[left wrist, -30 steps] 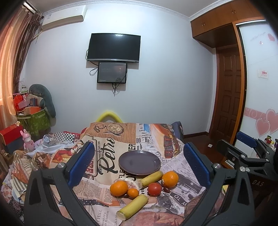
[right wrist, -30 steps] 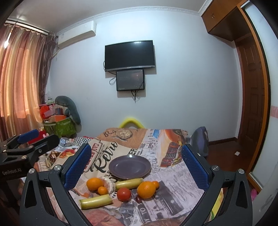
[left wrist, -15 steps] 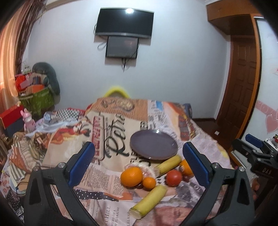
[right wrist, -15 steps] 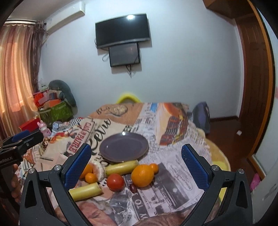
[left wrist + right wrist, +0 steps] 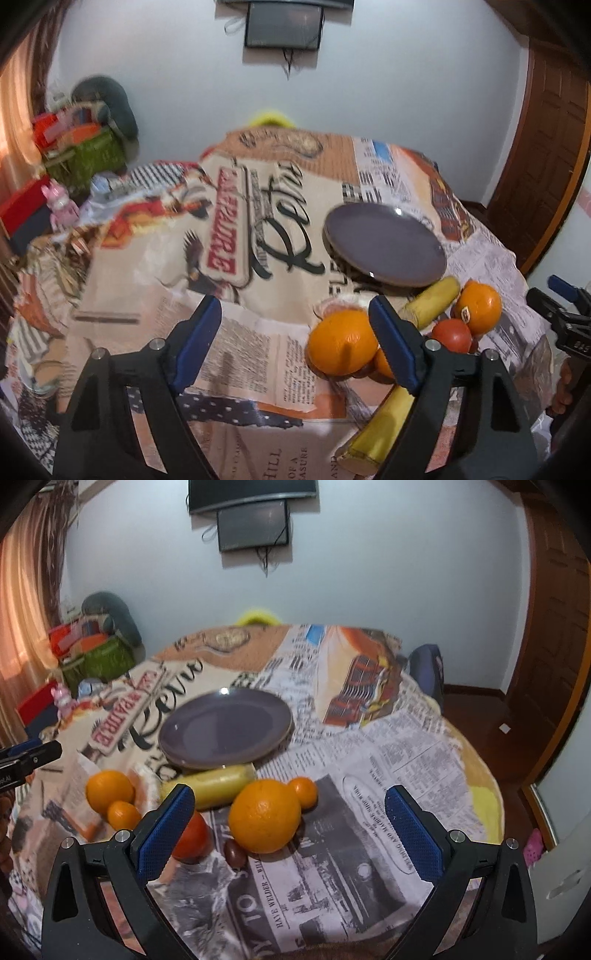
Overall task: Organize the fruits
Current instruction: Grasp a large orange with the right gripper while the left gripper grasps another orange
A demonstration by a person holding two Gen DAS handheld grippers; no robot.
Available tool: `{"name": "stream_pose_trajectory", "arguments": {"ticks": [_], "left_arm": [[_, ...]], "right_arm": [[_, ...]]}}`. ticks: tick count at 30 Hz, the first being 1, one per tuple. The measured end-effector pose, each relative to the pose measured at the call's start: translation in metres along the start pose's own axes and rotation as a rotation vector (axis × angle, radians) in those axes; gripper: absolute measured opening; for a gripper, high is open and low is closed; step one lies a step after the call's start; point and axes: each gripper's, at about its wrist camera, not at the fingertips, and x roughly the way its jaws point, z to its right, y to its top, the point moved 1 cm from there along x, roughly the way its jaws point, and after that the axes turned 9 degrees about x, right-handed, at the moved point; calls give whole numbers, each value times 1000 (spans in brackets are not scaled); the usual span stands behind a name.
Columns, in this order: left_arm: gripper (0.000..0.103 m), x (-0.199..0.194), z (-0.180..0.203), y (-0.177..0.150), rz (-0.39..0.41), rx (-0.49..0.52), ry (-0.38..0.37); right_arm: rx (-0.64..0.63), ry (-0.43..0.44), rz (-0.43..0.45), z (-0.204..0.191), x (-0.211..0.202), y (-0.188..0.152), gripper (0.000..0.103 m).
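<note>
Tablecloth lettering: "HAVE WELDER", "HILL"

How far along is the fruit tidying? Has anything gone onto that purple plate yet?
Nothing looks done: the plate is bare. Both oranges, the tomato and the yellow pieces lie on the cloth beside it. Neither tool holds anything. The left gripper, its jaws just closing somewhat, is beside one orange; the right gripper hangs open over the other. All the fruit is left.
</note>
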Motion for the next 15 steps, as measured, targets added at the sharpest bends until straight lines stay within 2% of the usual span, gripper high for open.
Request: {"name": "stream_pose_trajectory", "arguments": {"ticks": [3, 6, 13, 15], "left_arm": [[82, 15, 2, -3, -39, -14, -54], [82, 23, 11, -4, -58, 3, -70], [81, 49, 27, -5, -110, 30, -120], [77, 55, 30, -7, -128, 28, -135]], "right_arm": [[-6, 10, -43, 1, 16, -2, 91], [1, 33, -96, 3, 30, -8, 85], [-4, 49, -140, 0, 51, -13, 83], [-3, 56, -154, 0, 55, -14, 77]]}}
